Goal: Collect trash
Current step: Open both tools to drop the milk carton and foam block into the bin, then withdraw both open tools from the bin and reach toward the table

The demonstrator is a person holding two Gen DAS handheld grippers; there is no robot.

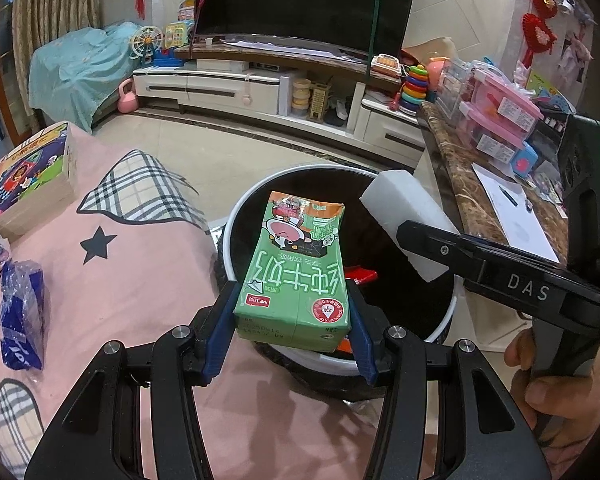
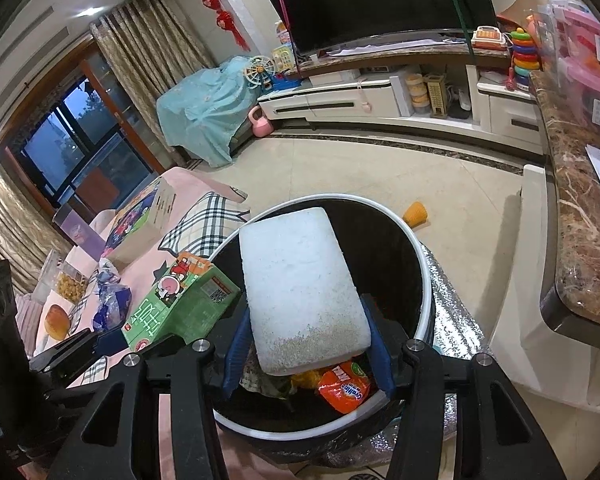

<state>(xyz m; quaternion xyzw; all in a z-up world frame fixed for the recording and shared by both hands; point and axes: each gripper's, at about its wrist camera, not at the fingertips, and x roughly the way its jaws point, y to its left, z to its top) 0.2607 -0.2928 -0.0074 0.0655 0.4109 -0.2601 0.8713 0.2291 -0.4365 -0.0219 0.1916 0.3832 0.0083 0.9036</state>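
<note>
Covering table, pink cloth, tiled floor

The right tongs clamp a white foam block above the black trash bin

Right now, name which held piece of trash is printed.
The green milk carton in the left gripper; the right gripper holds a plain white foam block.
</note>
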